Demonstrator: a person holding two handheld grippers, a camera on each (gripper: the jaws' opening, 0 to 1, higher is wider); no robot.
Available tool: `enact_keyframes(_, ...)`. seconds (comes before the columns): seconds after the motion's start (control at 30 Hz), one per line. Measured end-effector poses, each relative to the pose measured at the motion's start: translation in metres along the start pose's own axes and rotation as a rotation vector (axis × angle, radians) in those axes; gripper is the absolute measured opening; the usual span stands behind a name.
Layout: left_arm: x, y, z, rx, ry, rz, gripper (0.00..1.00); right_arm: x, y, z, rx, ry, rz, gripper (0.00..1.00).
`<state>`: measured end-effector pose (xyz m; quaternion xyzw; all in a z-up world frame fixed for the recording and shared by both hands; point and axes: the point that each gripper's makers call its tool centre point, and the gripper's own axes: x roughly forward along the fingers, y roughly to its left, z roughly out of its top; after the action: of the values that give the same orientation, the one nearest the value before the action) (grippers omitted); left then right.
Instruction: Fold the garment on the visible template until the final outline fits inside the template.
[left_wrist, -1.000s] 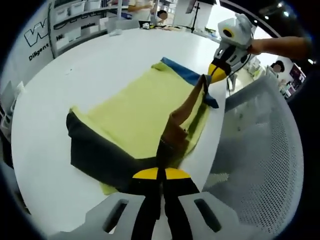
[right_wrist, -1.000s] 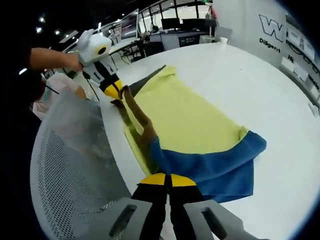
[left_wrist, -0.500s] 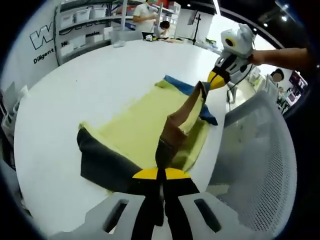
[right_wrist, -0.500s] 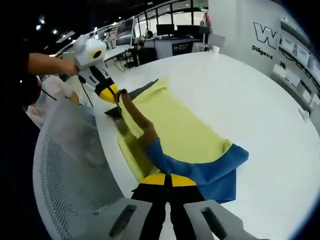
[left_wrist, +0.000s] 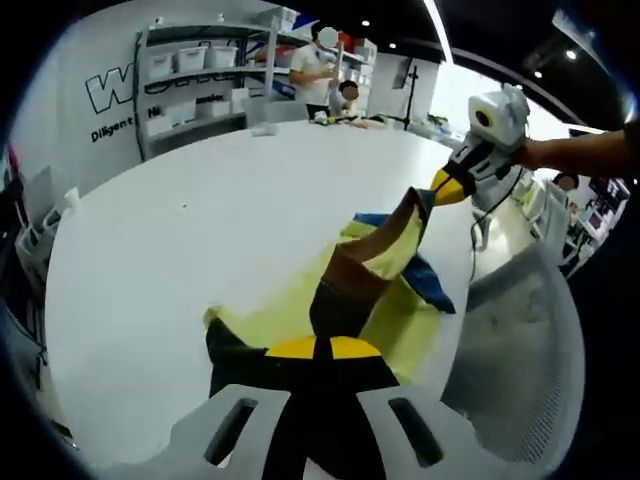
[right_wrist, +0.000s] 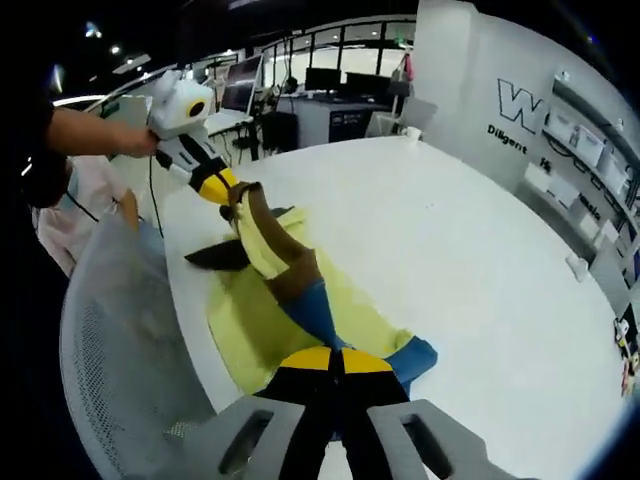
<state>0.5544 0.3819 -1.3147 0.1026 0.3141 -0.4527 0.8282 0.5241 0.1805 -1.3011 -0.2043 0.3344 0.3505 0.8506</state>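
A garment in yellow with brown, blue and black parts (left_wrist: 392, 252) lies at the near edge of the white table (left_wrist: 190, 210). Its near edge is lifted off the table and pulled taut between both grippers. My left gripper (left_wrist: 316, 346) is shut on the brown and black end of that edge. My right gripper (left_wrist: 443, 187) pinches the far end, held by a hand. In the right gripper view my right gripper (right_wrist: 331, 360) is shut on the blue and brown end of the garment (right_wrist: 262, 236), and my left gripper (right_wrist: 226, 188) grips the other end. I cannot pick out a separate template.
A grey mesh chair (left_wrist: 510, 340) stands just off the table's edge beside the garment, also the mesh chair (right_wrist: 110, 340). Shelves with bins (left_wrist: 190, 70) and people (left_wrist: 322, 62) are beyond the table. Desks with monitors (right_wrist: 330, 80) stand behind. Bare table (right_wrist: 470, 260) extends past the garment.
Both grippers have risen, lifting the held edge of the garment higher off the table. Less of the cloth lies flat than before, and it looks bunched nearer the edge.
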Motion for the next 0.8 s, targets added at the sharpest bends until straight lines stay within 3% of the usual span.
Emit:
enact_keyframes(0.13,0.003,0.01,0.013,-0.047,-0.047,0.024,0.03,0.001,-0.013,0.01,-0.009,-0.009,-0.034,0.0)
enact_keyframes(0.3,0.007,0.018,0.018,-0.021,-0.035,0.042,0.03,0.005,-0.023,0.02,-0.007,-0.009,-0.046,0.0)
enact_keyframes(0.5,0.006,0.037,0.041,-0.063,-0.072,0.056,0.03,0.011,-0.036,0.027,0.007,-0.009,-0.073,0.0)
enact_keyframes(0.57,0.006,0.035,0.049,-0.149,-0.099,0.028,0.03,0.011,-0.04,0.029,0.038,-0.015,-0.089,0.0)
enact_keyframes(0.8,0.014,0.047,0.058,-0.12,-0.094,0.038,0.03,0.014,-0.054,0.037,0.054,-0.028,-0.116,0.0)
